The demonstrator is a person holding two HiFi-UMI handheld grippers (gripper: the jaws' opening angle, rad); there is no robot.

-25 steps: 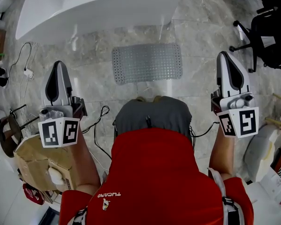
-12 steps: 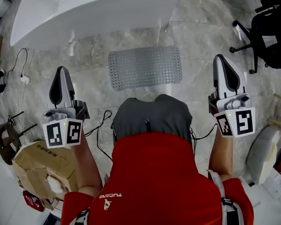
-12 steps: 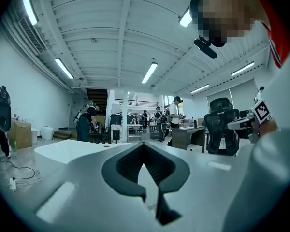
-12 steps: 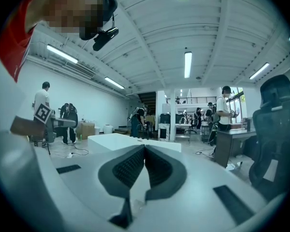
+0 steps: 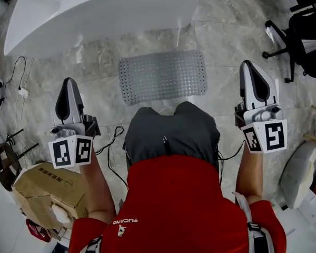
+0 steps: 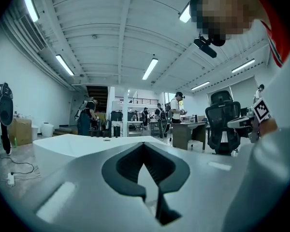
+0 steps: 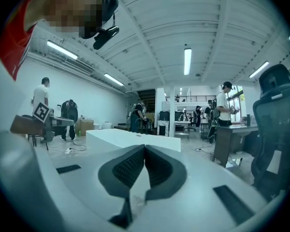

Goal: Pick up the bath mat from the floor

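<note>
A grey dotted bath mat (image 5: 163, 76) lies flat on the marble floor, just in front of the white bathtub (image 5: 100, 9). My left gripper (image 5: 69, 91) hovers to the mat's left, shut and empty. My right gripper (image 5: 252, 75) is held up to the mat's right, also shut with nothing in it. Both are well above the floor and apart from the mat. In the left gripper view the jaws (image 6: 144, 146) meet tip to tip and point level across the room; in the right gripper view the jaws (image 7: 144, 148) do the same. The person's grey-trousered knees hide the mat's near edge.
A black office chair (image 5: 305, 33) stands at the right. Cables (image 5: 111, 141) trail over the floor at the left, near a cardboard box (image 5: 45, 188). More white items lie at the lower right (image 5: 297, 175). Other people and desks (image 6: 183, 129) stand far across the hall.
The view has shifted forward: the mat and tub now sit slightly lower and left in the head view. Both grippers stay shut, the left one a little lower than a second ago.
</note>
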